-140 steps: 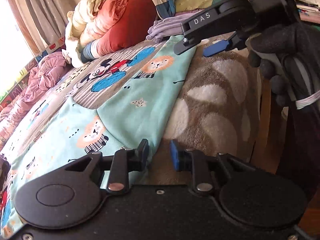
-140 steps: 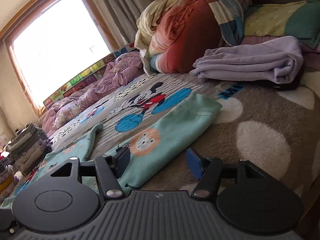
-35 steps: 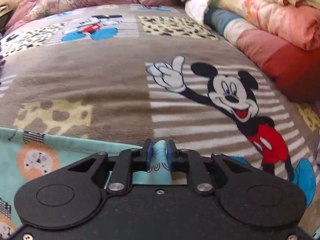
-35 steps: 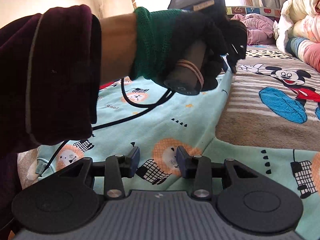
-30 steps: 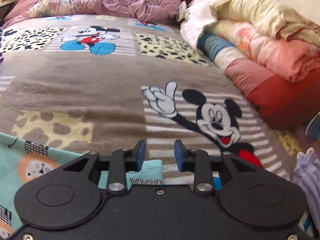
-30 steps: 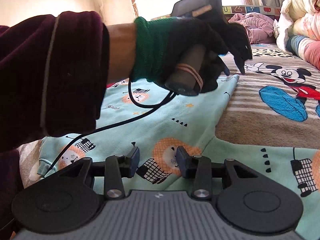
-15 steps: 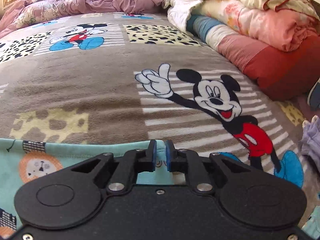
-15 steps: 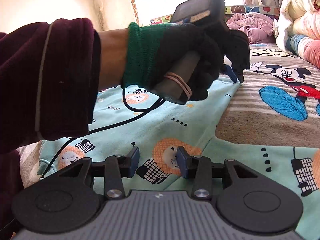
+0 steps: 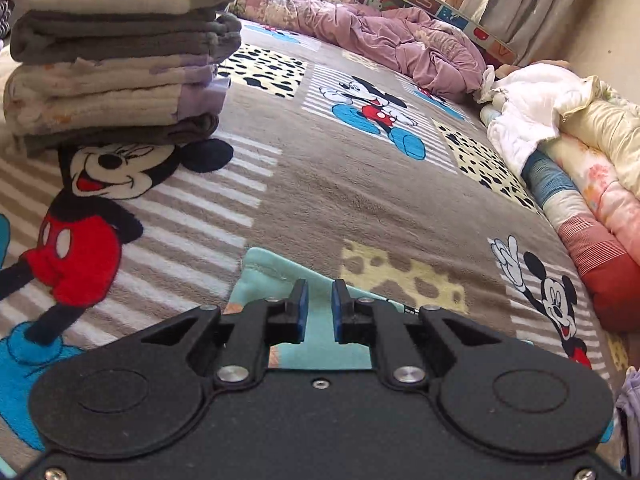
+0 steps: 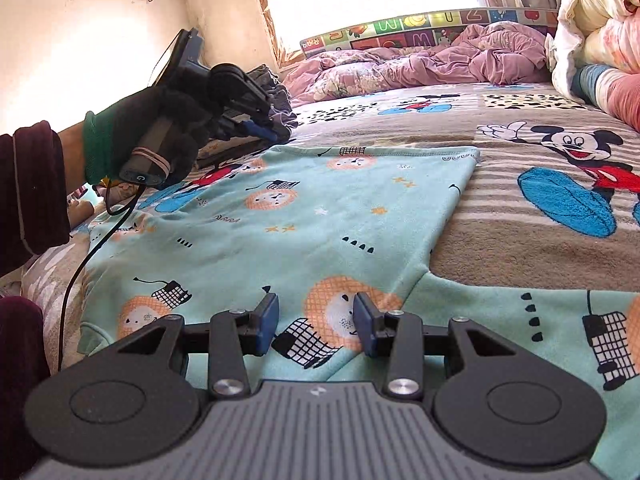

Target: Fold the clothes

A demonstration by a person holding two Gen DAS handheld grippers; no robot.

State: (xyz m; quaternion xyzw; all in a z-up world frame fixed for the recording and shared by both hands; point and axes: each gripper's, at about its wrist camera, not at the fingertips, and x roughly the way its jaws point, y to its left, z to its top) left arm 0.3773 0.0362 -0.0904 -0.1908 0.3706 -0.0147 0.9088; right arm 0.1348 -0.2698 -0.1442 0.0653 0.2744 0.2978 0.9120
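1. Right gripper (image 10: pixel 316 322): jaws wide apart, nothing between them, low over the teal lion-print garment (image 10: pixel 304 216). Garment's near edge is hidden under the gripper body; its right part is cut off by the frame.
2. Garment lies flat on the Mickey blanket (image 10: pixel 532 240), one long section running from near-left away to a far-right corner.
3. Left gripper (image 9: pixel 318 314): narrow gap between jaws, over a garment corner (image 9: pixel 280 276); w/ the body blocking the view, can't tell if the pads touch cloth.
4. In the right wrist view the left gripper (image 10: pixel 268 132) is at the garment's far-left edge, held by a gloved hand (image 10: pixel 160 136); tips hard to make out.
5. Farther: stack of folded clothes (image 9: pixel 116 52), then a crumpled purple quilt (image 9: pixel 384 36).
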